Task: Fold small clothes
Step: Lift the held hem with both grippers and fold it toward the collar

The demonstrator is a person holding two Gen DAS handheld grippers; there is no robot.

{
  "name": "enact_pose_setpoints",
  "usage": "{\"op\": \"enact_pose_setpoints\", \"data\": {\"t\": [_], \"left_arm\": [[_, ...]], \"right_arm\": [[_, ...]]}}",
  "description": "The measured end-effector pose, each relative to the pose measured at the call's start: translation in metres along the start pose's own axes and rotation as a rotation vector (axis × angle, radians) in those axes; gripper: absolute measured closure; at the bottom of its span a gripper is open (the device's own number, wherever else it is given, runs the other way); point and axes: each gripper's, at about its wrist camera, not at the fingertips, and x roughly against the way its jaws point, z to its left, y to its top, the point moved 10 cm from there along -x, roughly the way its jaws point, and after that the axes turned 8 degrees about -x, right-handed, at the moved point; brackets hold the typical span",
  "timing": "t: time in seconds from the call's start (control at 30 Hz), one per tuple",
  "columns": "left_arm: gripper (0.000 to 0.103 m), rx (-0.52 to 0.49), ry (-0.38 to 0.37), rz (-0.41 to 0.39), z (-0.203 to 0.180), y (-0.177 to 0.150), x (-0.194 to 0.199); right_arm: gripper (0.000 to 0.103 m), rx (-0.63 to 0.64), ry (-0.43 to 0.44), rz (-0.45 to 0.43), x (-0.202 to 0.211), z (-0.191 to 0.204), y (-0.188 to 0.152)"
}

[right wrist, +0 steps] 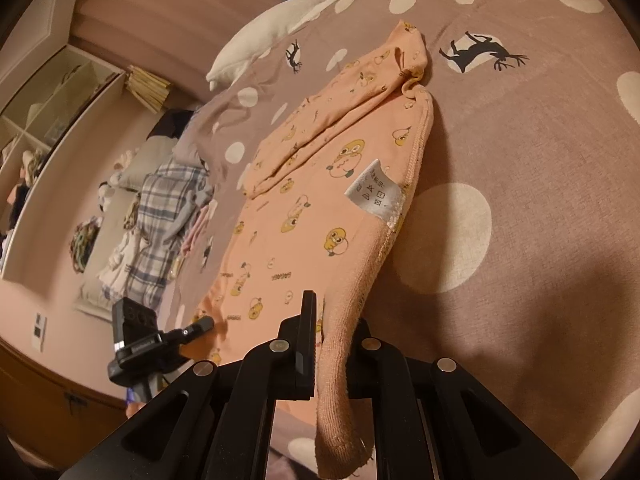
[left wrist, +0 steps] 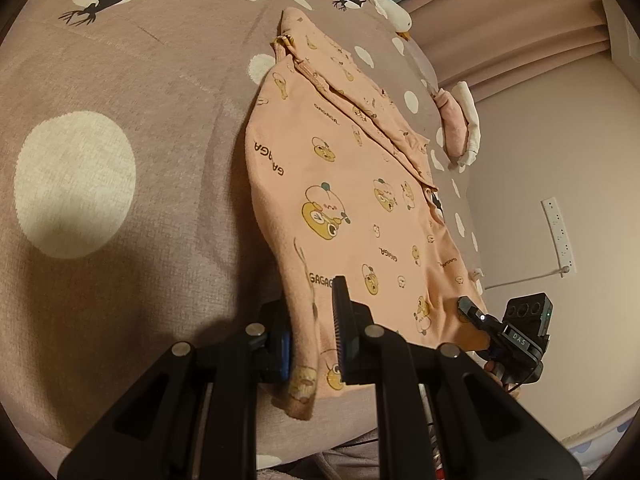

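On the bed [left wrist: 120, 80], spread with its mauve dotted and deer-print cover, the small peach garment [left wrist: 340, 184] lies stretched away from me, its long axis running straight ahead from both of my tools toward the far end, where a sleeve is already laid across the body. My left tool [left wrist: 310, 344] is pinching the near left corner of the hem, cloth bunched between its pads and a little tail of fabric hanging below. My right tool [right wrist: 330, 354] is pressed together on the near right edge, where the seam and a thick fold of cloth pass between the fingers and droop toward me; a white care label [right wrist: 376, 192] stands up on that same edge farther along. Each tool shows in the other's view at the opposite corner, so the two grips sit level with one another across the hem, well apart. Neither hand is nearer the cloth, since both already hold it. To my judgement the coming move turns on that long axis: the held hem has to travel forward along it to meet the far end, both corners kept even so the fold lands square.
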Motion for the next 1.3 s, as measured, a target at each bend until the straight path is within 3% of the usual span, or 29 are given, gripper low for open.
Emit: {"op": "enact_pose_setpoints", "data": {"t": [1.3], "left_arm": [[0.089, -0.071, -0.015, -0.027, -0.019, 0.017, 0.005]], "right_arm": [[0.093, 0.039, 0.045, -0.039, 0.006, 0.024, 0.007]]}}
